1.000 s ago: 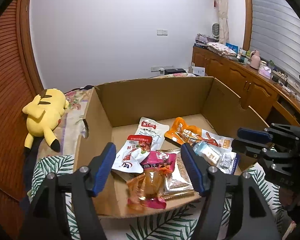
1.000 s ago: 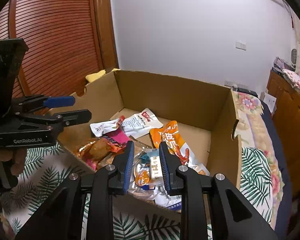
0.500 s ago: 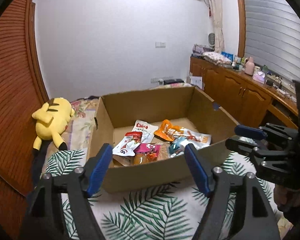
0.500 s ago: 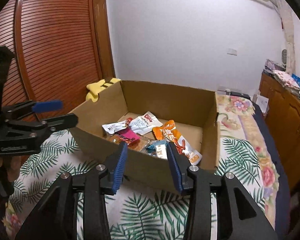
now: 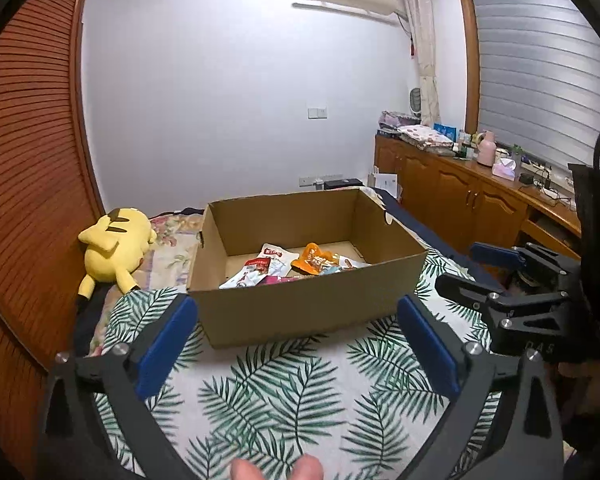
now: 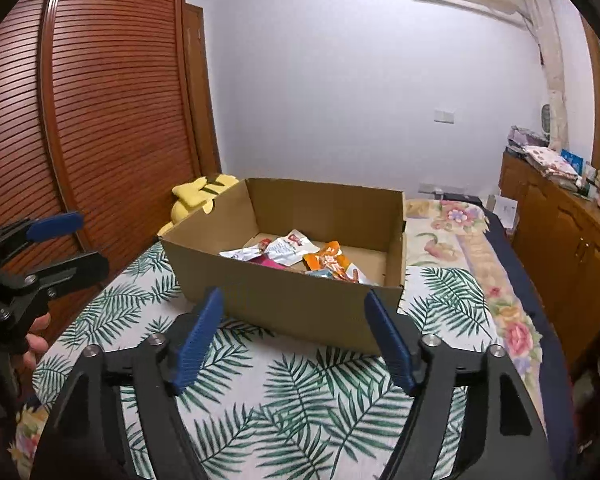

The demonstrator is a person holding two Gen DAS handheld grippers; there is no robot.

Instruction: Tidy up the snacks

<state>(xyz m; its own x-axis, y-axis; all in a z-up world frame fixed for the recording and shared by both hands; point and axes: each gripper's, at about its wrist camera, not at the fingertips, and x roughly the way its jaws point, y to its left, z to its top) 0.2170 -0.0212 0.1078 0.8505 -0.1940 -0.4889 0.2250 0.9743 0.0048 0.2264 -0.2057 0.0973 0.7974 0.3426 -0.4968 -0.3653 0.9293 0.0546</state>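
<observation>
An open cardboard box [image 5: 300,312] [image 6: 291,304] stands on a bed with a palm-leaf cover. Several snack packets lie on its floor: a white and red one [image 5: 273,258] [image 6: 287,246], an orange one [image 5: 314,262] [image 6: 328,262]; the near wall hides the others. My left gripper [image 5: 295,336] hangs in front of the box, its jaws opening wide with nothing between them. My right gripper [image 6: 293,334] is also short of the box, jaws opening and empty. Each gripper shows at the edge of the other's view: the right gripper [image 5: 484,264], the left gripper [image 6: 63,242].
A yellow plush toy [image 5: 113,246] [image 6: 197,196] lies left of the box against a slatted wooden wardrobe [image 6: 111,112]. Wooden cabinets [image 5: 460,196] with clutter on top line the right wall. Palm-leaf cover [image 5: 279,392] spreads between me and the box. Fingertips [image 5: 275,470] show at the bottom.
Both grippers have pulled back and up from inside the box to in front of it. Both sets of jaws have spread wider. The snacks stay in the box.
</observation>
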